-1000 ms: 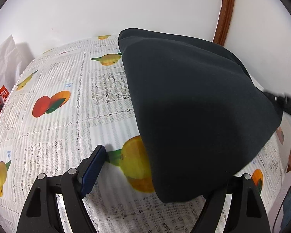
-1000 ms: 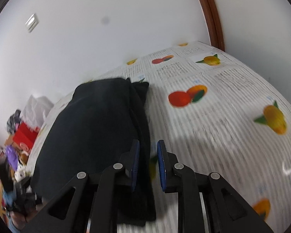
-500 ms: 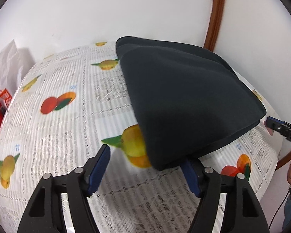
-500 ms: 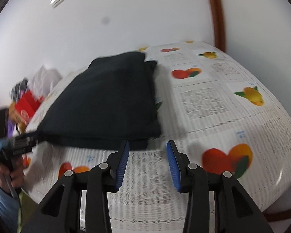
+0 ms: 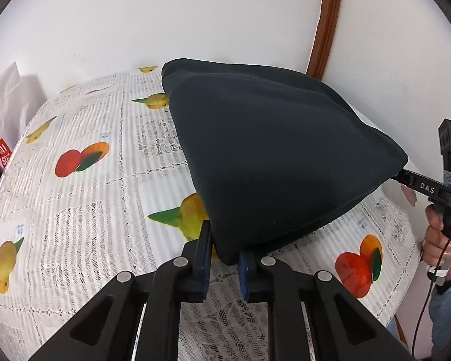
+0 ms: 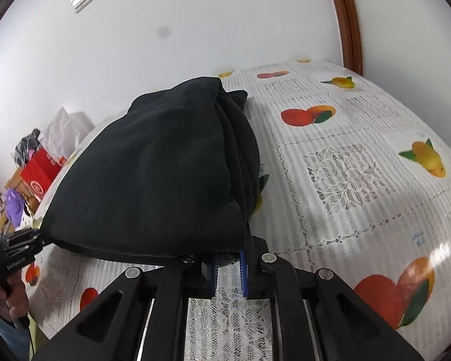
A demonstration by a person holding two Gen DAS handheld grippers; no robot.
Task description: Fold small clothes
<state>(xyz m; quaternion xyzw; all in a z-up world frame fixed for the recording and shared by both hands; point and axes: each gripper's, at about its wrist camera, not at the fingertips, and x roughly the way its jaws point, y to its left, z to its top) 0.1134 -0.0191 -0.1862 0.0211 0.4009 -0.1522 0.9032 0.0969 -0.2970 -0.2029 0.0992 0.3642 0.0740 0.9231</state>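
A folded black garment (image 5: 273, 156) lies on a table covered with a white fruit-print cloth (image 5: 90, 210). My left gripper (image 5: 224, 255) is shut on the garment's near left corner and holds it raised off the cloth. My right gripper (image 6: 228, 258) is shut on the garment's (image 6: 153, 180) near right corner, also raised. Each gripper shows in the other's view: the right one at the far right (image 5: 418, 180), the left one at the far left (image 6: 18, 249). The garment's far edge rests on the table.
White walls stand behind the table, with a brown wooden frame (image 5: 324, 21) in the corner. A red bag (image 6: 42, 171), a white bag (image 5: 6, 96) and clutter sit beyond the table's left end. The table's front edge is near both grippers.
Both grippers were open beside the flat garment half a second ago. Now both have closed on its near corners and the near edge is lifted.
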